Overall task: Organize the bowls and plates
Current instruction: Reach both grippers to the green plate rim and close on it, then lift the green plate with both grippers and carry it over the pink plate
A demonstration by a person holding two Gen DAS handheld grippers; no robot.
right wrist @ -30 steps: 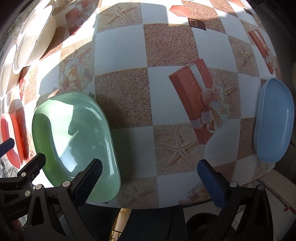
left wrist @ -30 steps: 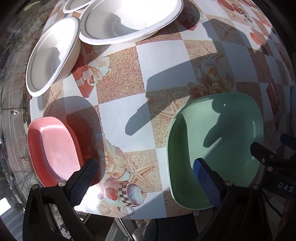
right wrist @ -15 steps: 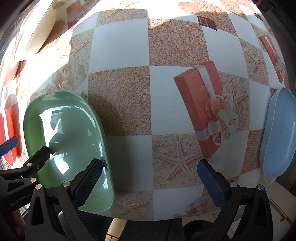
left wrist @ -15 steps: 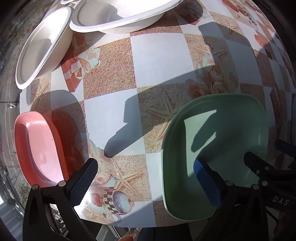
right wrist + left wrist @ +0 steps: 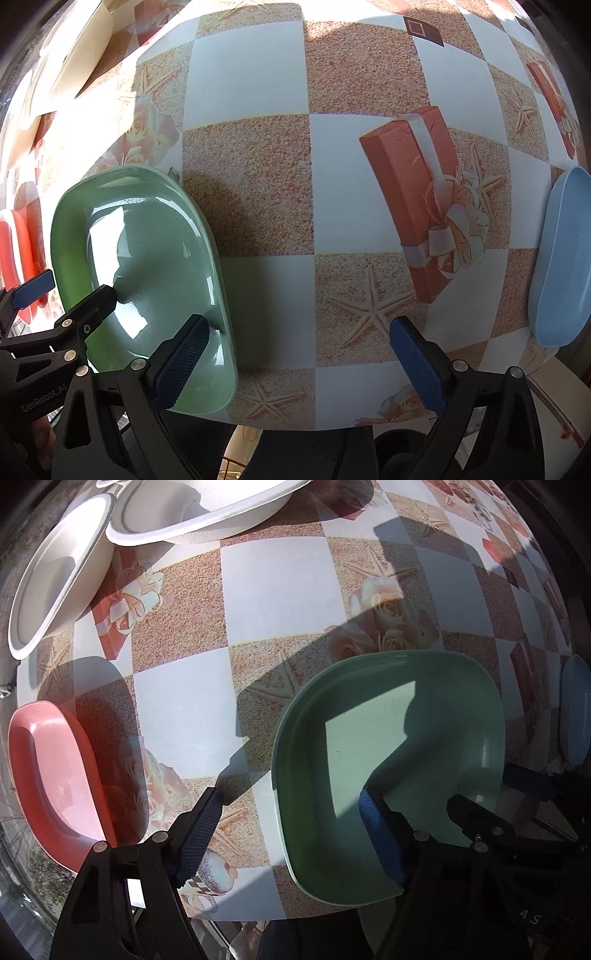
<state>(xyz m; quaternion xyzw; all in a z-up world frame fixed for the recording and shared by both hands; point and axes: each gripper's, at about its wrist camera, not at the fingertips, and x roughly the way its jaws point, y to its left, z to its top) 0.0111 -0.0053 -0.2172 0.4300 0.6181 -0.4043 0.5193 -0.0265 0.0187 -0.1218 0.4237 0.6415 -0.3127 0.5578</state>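
Observation:
A square green plate (image 5: 388, 738) (image 5: 147, 258) lies near the table's front edge. My left gripper (image 5: 288, 797) points straight down over the plate's left rim, one finger outside on the cloth and the other inside. Its jaws are closing and the pads are not touching the rim. My right gripper (image 5: 298, 323) straddles the plate's right rim the same way, with its jaws closing and still wide. A pink plate (image 5: 48, 775) (image 5: 14, 251) lies to the left and a blue plate (image 5: 574, 716) (image 5: 561, 258) to the right.
Two white paper bowls (image 5: 55, 583) (image 5: 207, 509) sit at the far left of the patterned tablecloth (image 5: 277, 590). The table's front edge (image 5: 332, 424) runs just under both grippers. Hard shadows from the grippers fall across the cloth and the green plate.
The left gripper has sunk toward the table and its jaws have narrowed around the green plate's left rim. The right gripper's jaws have narrowed slightly; it has barely moved.

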